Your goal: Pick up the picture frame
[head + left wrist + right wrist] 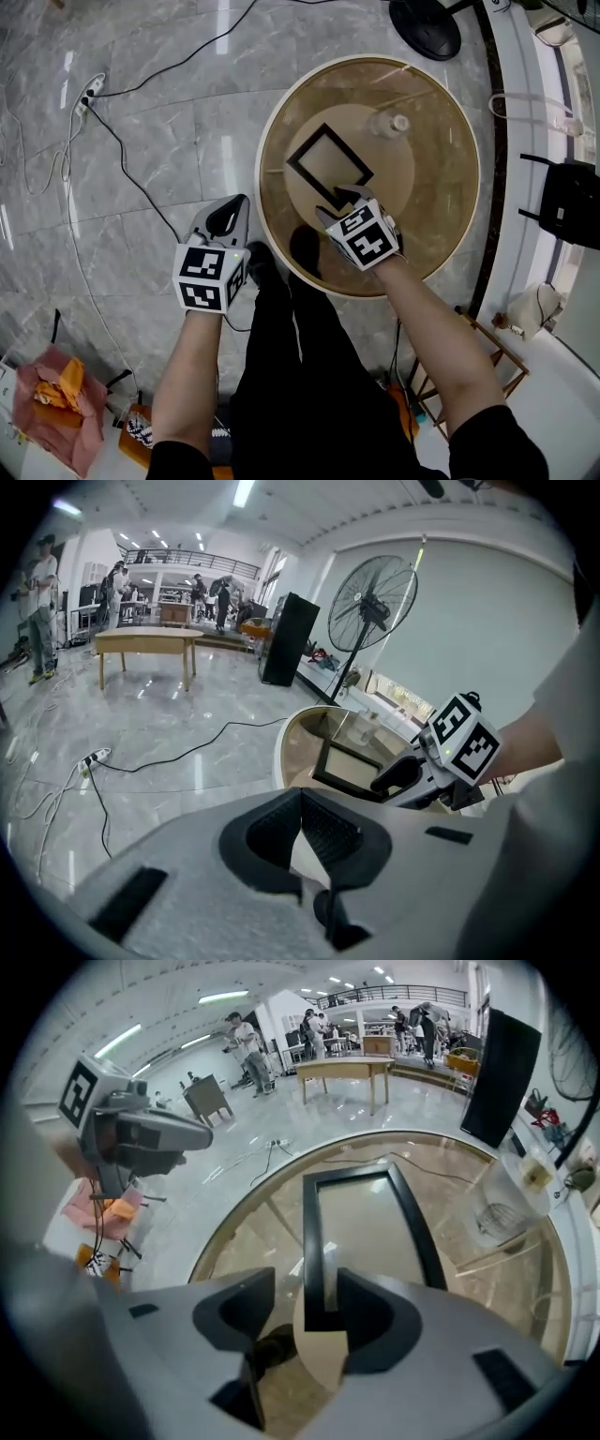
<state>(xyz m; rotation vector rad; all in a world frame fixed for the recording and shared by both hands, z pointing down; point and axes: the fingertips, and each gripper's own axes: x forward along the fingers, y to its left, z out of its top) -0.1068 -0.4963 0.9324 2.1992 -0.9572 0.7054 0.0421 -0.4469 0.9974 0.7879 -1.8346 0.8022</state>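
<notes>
Surface: round glass table (441,187) stood on grey floor (169,112).
Hidden: picture frame (329,166) lay flat, its near corner between the right gripper's (305,1312) wide jaws.
Other claw: left gripper (302,829) was closed, empty.
Jar (394,124): contents unclear.

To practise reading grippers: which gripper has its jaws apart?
The right gripper, a corner of the picture frame between its jaws; the left gripper, beside the table, is shut.

black sleeves (495,441) and trousers (300,375); grey left gripper (239,202), right gripper (343,198), checkered marker cubes (208,277).
</notes>
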